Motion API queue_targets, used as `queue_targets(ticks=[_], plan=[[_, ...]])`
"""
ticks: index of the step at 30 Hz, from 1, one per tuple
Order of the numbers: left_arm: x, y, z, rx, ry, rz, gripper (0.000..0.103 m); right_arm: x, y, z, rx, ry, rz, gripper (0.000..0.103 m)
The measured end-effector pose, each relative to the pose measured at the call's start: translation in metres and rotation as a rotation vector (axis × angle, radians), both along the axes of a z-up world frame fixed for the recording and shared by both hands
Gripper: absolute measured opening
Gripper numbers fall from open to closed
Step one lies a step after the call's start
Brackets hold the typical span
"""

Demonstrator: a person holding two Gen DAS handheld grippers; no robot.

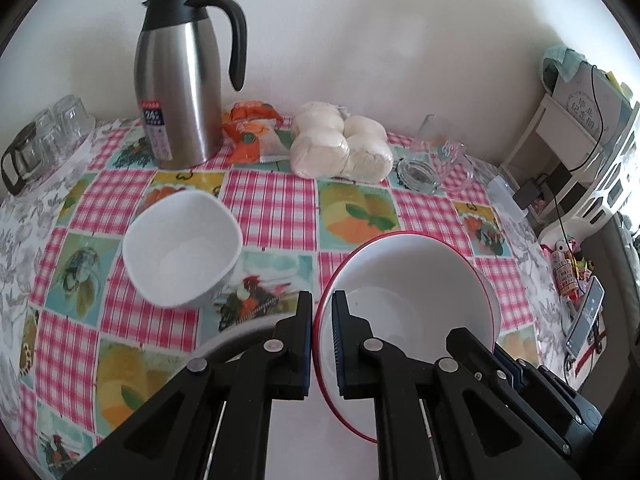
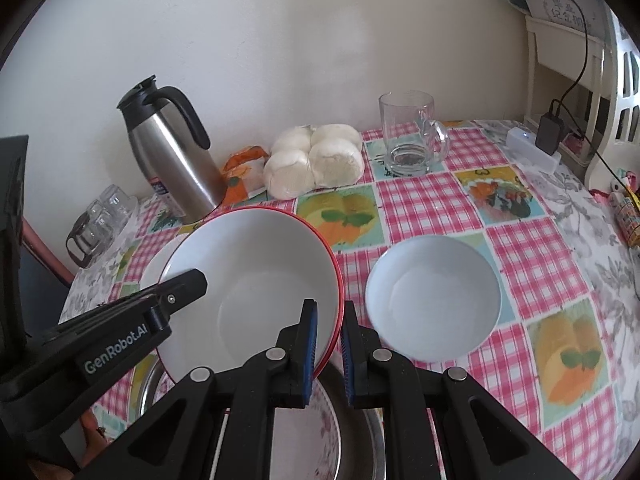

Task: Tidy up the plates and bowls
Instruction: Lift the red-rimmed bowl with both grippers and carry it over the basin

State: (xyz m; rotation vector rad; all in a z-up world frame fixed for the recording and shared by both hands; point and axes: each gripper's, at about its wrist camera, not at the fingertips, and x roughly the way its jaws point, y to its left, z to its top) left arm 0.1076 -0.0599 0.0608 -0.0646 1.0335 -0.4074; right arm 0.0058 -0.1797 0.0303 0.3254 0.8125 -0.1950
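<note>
hold: left tongs [image 1: 322, 344] and right tongs [image 2: 330, 354] each pinch opposite rims of red-rimmed bowl [image 2: 256, 280], sharing its weight | where: tilted, off the desk [image 2: 440, 200] | nearby: 2 white bowls [image 1: 182, 250] [image 2: 434, 300] on desk, likely stacking targets

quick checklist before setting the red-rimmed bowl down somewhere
1. Left gripper clamped on the red-rimmed white bowl rim: ok.
2. Right gripper clamped on the opposite rim: ok.
3. Bowl level: not ok, tilted.
4. Bowl empty: ok.
5. Plain white round bowl empty, free to receive it: ok.
6. Square white bowl clear of the path: cannot tell.
</note>
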Motion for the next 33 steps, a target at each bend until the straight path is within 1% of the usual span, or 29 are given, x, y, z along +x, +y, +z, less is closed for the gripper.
queue_targets(ticks=[9, 14, 17, 29, 33], plan=[[-0.017, 0.014, -0.013, 0.033, 0.053, 0.01, 0.009, -0.012, 0.016, -0.007, -0.008, 0.035, 0.017, 0.012], [-0.025, 0.019, -0.02, 0.065, 0.078, 0.021, 0.009, -0.018, 0.025, -0.012, -0.01, 0.06, 0.028, 0.012], [-0.028, 0.023, -0.022, 0.071, 0.092, 0.031, 0.009, -0.021, 0.028, -0.014, 0.001, 0.073, 0.035, 0.013], [-0.04, 0.026, -0.028, 0.143, 0.137, 0.053, 0.009, -0.024, 0.036, -0.02, 0.019, 0.123, 0.06, 0.013], [-0.042, 0.03, -0.032, 0.154, 0.163, 0.064, 0.009, -0.024, 0.038, -0.022, 0.025, 0.143, 0.069, 0.013]])
